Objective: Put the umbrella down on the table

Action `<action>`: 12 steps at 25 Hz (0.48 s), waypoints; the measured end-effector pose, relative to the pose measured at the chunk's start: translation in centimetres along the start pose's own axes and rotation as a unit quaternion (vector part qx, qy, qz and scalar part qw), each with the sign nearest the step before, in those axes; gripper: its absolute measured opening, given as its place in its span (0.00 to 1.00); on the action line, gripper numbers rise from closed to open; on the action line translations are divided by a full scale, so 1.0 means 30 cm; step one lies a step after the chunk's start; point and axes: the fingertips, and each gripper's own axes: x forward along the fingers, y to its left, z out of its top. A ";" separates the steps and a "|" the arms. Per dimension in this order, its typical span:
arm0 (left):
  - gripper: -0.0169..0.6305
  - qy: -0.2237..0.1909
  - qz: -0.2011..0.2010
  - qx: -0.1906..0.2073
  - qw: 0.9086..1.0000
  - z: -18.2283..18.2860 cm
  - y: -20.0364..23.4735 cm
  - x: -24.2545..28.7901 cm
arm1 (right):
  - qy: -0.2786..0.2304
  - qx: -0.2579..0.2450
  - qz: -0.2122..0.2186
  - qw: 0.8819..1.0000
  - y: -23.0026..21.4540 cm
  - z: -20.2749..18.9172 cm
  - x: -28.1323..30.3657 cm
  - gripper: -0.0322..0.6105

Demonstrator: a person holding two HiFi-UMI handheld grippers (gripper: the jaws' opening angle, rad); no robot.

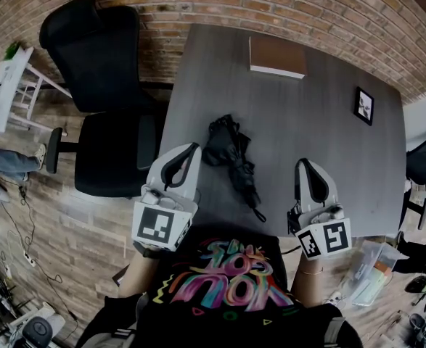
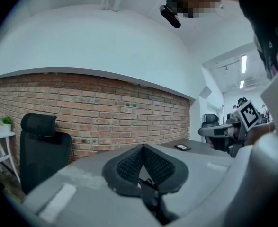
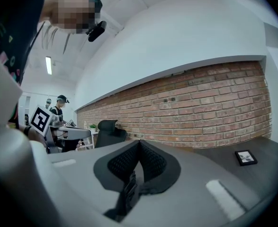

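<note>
A folded black umbrella (image 1: pixel 231 158) lies on the dark grey table (image 1: pixel 321 129), its handle end toward the near edge. My left gripper (image 1: pixel 193 148) hovers just left of it, jaws shut with nothing between them. My right gripper (image 1: pixel 302 163) is a short way to the umbrella's right, also shut and empty. In the left gripper view the left gripper (image 2: pixel 143 146) shows its pads meeting at the tip, with the right gripper's body (image 2: pixel 224 131) to the right. The right gripper view shows the right gripper (image 3: pixel 139 142) with its jaws closed together. The umbrella is hidden in both gripper views.
A brown book (image 1: pixel 276 56) lies at the table's far edge and a small framed picture (image 1: pixel 363 106) at the far right. A black office chair (image 1: pixel 104 85) stands left of the table, another chair (image 1: pixel 424 158) at the right. A brick wall runs behind.
</note>
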 end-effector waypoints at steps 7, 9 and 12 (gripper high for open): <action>0.03 0.002 -0.002 0.001 1.000 -0.005 -0.004 0.000 | 0.010 0.011 -0.008 1.000 -0.005 -0.020 -0.001 0.05; 0.03 0.000 -0.004 -0.003 1.000 -0.001 -0.005 0.002 | 0.014 0.012 -0.009 1.000 -0.005 -0.027 -0.002 0.05; 0.03 -0.003 -0.006 0.001 1.000 0.009 -0.002 0.004 | 0.018 0.014 -0.011 1.000 -0.013 -0.036 -0.004 0.05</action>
